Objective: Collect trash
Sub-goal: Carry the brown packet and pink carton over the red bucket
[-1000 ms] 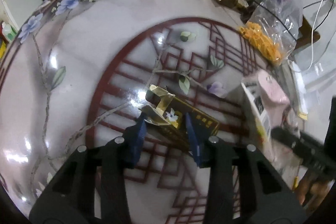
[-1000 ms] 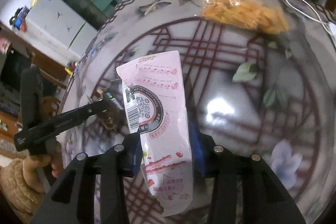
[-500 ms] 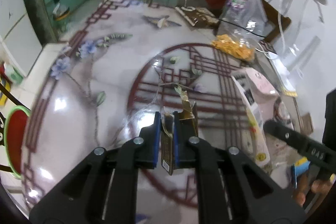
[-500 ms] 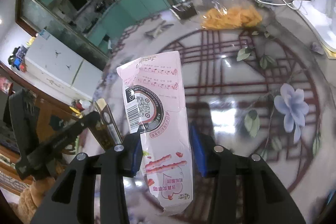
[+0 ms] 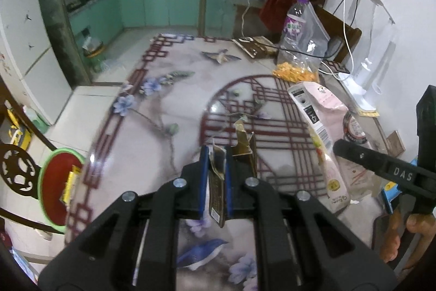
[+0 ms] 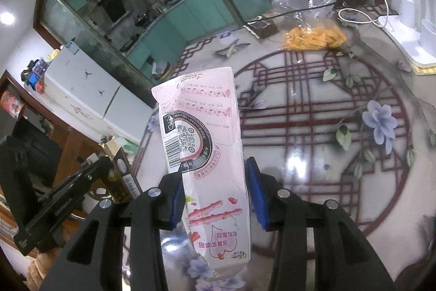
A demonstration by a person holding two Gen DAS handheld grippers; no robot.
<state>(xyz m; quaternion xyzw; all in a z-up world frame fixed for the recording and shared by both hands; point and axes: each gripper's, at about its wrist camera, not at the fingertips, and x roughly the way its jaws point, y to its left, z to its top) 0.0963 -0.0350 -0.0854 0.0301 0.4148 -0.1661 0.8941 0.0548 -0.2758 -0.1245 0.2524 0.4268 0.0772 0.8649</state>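
Trash now airborne: left gripper jaws, just pinched near-shut on flattened gold carton; right gripper jaws half-open, clamping pink wrapper. Both off the surface; bin next.

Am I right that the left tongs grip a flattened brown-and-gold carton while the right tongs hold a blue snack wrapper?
Not quite: the wrapper in the right tongs is pink, as the right wrist view shows. The left tongs do grip the flattened brown-and-gold carton.

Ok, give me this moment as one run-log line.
left gripper: shut on flattened gold box | right gripper: shut on pink wrapper | both held above table | snack bag on table
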